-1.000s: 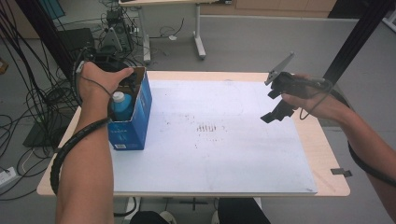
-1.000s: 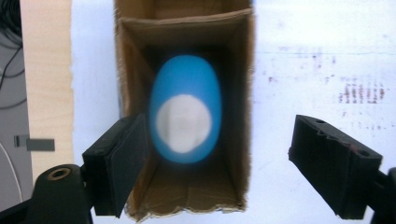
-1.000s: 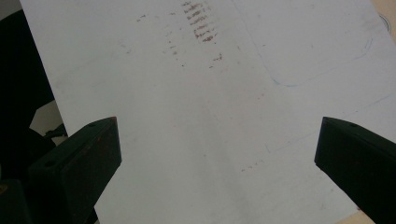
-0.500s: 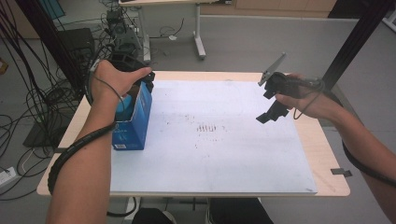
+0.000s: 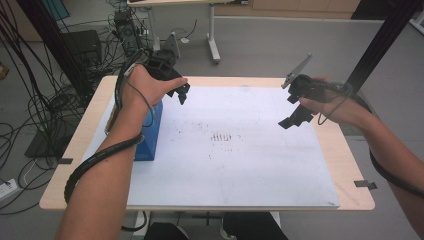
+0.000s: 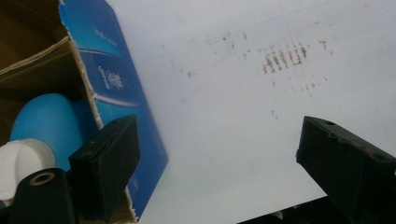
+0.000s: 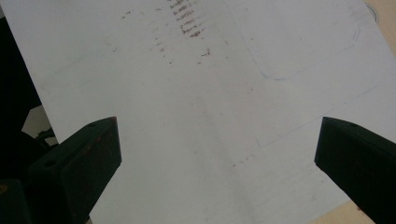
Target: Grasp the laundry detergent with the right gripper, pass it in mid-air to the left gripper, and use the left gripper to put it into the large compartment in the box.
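Table: wooden top [image 5: 350, 165] carried a white sheet [image 5: 240, 165] over most of its surface; faint brown marks sat near the sheet's middle.
Box: blue carton [image 5: 151, 131] stood on the left part of the sheet, open at the top, long axis running away from the person; brown inner walls seen in the left gripper view [image 6: 116, 79].
Bottle: blue bottle [image 6: 44, 123] with a white cap [image 6: 21, 163] lay inside the carton, cap end toward the left gripper's camera.
Left gripper: left gripper [image 5: 181, 92] hung above the far end of the carton, just to the sheet side of its rim, jaws spread wide, nothing between them. In its own view [image 6: 219, 163] one jaw stood over the carton's edge, the other over bare sheet.
Right gripper: right gripper [image 5: 295, 107] was held above the right part of the sheet, well apart from the carton, jaws wide apart and empty [image 7: 215, 158].
Key relation: carton and bottle lay below and to the outer side of the left gripper; that hand was by far the nearer.
Judgement: any grasp on carton or bottle would likely fall to the left hand.
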The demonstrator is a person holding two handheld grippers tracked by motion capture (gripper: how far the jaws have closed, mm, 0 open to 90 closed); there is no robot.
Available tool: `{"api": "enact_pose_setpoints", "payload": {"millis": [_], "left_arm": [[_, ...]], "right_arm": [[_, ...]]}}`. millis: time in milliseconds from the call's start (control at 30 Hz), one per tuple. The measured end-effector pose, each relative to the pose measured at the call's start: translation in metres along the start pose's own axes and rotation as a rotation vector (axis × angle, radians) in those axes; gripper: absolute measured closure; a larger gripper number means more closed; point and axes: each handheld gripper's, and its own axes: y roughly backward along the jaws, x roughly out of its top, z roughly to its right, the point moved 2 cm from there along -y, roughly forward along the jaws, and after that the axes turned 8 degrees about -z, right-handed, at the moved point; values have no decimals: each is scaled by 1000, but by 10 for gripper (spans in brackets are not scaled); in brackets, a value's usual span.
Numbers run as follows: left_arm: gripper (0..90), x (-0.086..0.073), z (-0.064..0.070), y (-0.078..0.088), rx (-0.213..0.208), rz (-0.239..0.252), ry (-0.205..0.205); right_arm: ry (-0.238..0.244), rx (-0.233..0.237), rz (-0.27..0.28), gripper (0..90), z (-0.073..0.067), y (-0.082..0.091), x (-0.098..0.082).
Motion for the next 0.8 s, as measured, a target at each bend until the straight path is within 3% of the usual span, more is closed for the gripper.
{"api": "enact_pose_setpoints", "payload": {"millis": [367, 800], "left_arm": [[138, 0, 7, -4, -1, -15, -17], [138, -1, 5, -5, -6, -18, -20]], "right_arm": [[5, 0, -7, 4, -1, -1, -1], [12, 0, -13, 4, -2, -1, 1]]}}
